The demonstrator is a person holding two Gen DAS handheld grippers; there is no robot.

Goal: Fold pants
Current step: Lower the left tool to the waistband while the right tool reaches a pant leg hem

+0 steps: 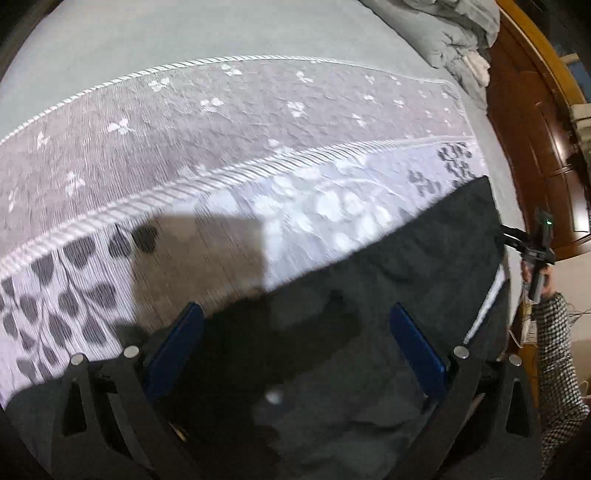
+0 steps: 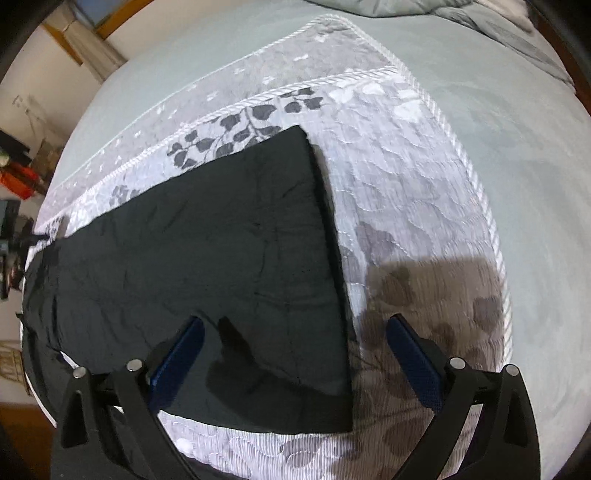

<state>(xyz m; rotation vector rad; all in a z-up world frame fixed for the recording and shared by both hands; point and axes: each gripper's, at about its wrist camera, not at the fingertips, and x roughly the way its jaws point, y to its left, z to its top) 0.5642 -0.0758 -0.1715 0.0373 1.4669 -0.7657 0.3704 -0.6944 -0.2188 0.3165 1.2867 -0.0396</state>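
Observation:
Dark pants (image 2: 207, 258) lie flat on a white leaf-patterned quilt (image 2: 413, 192) on a bed, as a long dark panel with a straight right edge. My right gripper (image 2: 295, 328) is open and empty, hovering over the near right corner of the pants. In the left wrist view the pants (image 1: 369, 314) fill the lower right. My left gripper (image 1: 295, 314) is open and empty just above the pants near their edge. The right gripper (image 1: 535, 247) shows at the far right of the left wrist view, held by a hand in a checked sleeve.
The quilt (image 1: 258, 122) lies on a pale grey-green bedsheet (image 1: 184, 33). A crumpled grey duvet (image 1: 454, 33) sits at the far end of the bed. A wooden headboard (image 1: 528, 122) stands to the right. Clutter and a red item (image 2: 18, 181) lie beyond the bed's left side.

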